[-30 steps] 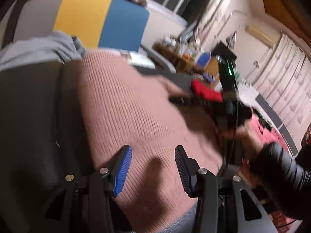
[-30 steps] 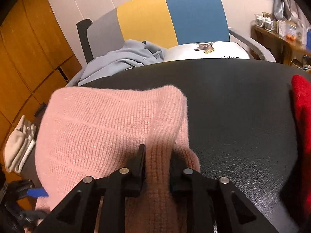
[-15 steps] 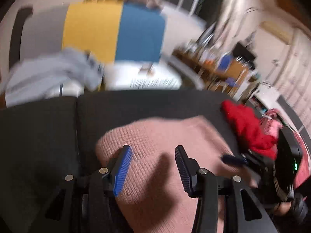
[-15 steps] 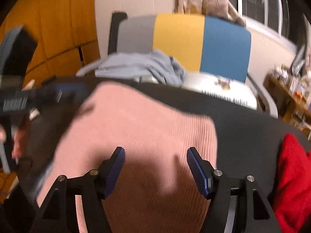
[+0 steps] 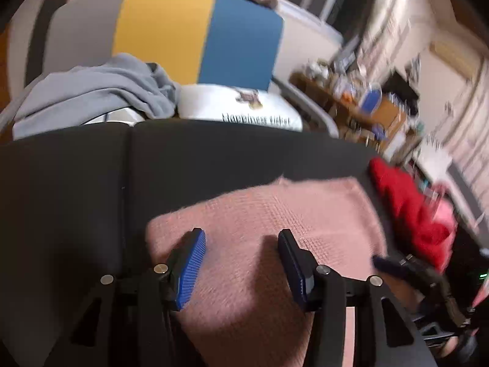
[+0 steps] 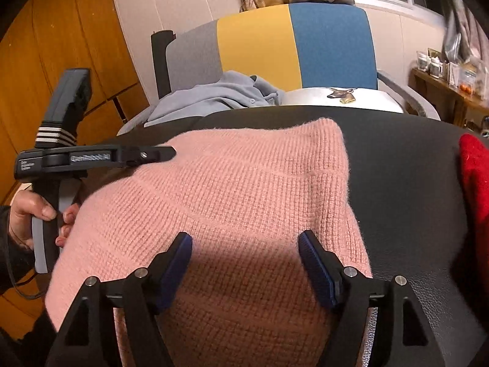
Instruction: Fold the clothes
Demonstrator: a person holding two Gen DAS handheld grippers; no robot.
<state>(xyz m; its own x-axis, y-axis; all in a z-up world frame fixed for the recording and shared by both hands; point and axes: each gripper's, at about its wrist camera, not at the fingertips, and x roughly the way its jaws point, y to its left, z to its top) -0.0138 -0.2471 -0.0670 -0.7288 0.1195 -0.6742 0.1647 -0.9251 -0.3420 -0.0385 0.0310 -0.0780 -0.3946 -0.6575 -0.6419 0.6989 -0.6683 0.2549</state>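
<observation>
Pink ribbed knit sweater (image 6: 232,202), folded into a thick pad, lying flat on black leather-like surface (image 6: 406,165). Left gripper (image 5: 241,253) hovering over sweater's near part, blue-padded fingers (image 5: 195,252) spread wide, nothing between them. Right gripper (image 6: 244,253) likewise above the sweater, fingers (image 6: 314,260) apart and empty. Seen from the right wrist camera: left gripper's black body at sweater's left edge, held by a hand (image 6: 29,211) in a dark sleeve. Red garment (image 6: 475,177) at right rim of the black surface, apart from the sweater. Beyond, on a grey-yellow-blue chair (image 6: 293,46): crumpled grey-blue garment (image 6: 214,98) beside a white printed piece (image 6: 342,99). Left wrist view partly blurred at right.
</observation>
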